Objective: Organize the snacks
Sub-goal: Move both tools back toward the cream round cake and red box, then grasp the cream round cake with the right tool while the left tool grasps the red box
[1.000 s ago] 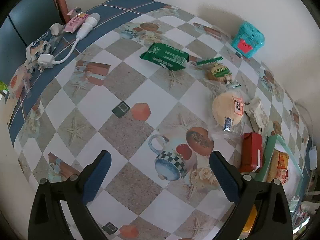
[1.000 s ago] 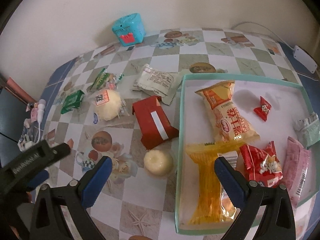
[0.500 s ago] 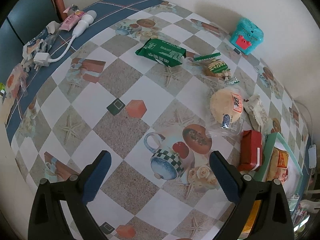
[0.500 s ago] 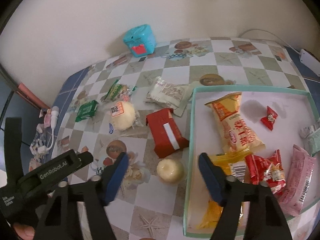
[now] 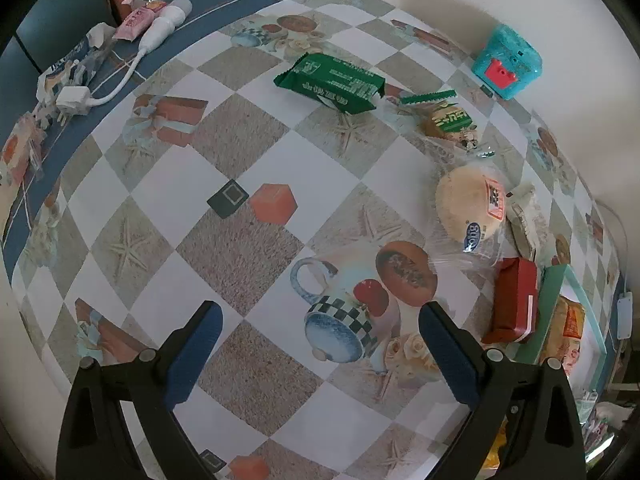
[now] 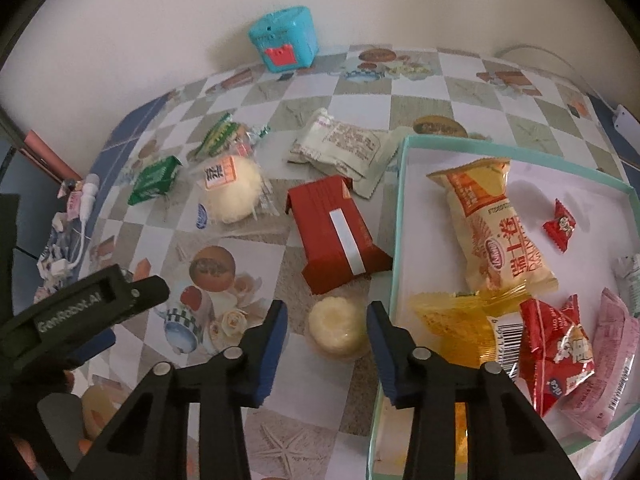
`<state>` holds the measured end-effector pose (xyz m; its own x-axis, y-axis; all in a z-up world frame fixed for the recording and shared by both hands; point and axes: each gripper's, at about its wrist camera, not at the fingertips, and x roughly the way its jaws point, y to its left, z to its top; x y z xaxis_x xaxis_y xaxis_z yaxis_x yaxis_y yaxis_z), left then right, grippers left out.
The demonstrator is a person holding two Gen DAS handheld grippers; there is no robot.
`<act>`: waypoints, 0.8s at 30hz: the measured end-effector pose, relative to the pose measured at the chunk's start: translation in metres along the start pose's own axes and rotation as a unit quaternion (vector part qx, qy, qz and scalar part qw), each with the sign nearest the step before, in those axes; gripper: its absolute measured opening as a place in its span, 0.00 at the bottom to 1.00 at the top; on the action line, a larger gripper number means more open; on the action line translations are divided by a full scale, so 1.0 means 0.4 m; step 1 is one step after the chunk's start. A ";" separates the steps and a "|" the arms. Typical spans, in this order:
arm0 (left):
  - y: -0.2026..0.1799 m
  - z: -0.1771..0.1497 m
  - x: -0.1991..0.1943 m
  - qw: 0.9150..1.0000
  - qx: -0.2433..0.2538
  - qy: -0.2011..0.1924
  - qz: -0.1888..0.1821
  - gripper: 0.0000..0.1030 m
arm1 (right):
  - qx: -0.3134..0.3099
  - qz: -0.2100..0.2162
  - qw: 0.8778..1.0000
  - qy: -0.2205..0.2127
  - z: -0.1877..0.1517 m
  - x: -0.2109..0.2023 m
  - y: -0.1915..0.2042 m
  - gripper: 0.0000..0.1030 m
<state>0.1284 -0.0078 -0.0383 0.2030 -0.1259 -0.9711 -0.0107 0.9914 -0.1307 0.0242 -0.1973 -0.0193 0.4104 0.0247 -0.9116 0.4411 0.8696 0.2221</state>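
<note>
Just ahead of the parted right hand-held gripper point(image 6: 327, 316) lies the round pastry point(image 6: 338, 333).

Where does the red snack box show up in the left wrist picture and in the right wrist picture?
Left wrist: red snack box at right, lower half, against the teal tray.
Right wrist: red snack box at centre, just left of the teal tray.
Shared landmark: turquoise toy box by the wall.

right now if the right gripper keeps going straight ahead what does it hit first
Probably the small round pale yellow pastry, lying on the tablecloth between the open jaws of the right gripper. Behind it lies the red box.
</note>
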 end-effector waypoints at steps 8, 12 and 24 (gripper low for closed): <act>-0.016 0.004 0.024 1.000 0.007 0.009 0.001 0.96 | -0.030 -0.034 0.999 -0.004 -0.007 0.024 0.025 0.33; -0.029 0.006 0.043 1.000 0.013 0.014 0.004 0.96 | -0.061 -0.062 0.996 -0.009 -0.015 0.031 0.050 0.33; -0.070 0.002 0.066 1.000 0.021 0.013 0.016 0.96 | -0.047 -0.049 0.998 -0.016 -0.010 0.019 0.036 0.32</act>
<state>0.1348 -0.0390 -0.0602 0.1786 -0.0942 -0.9794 0.0246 0.9955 -0.0913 0.0306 -0.1824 -0.0245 0.3938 -0.0776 -0.9159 0.4049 0.9092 0.0970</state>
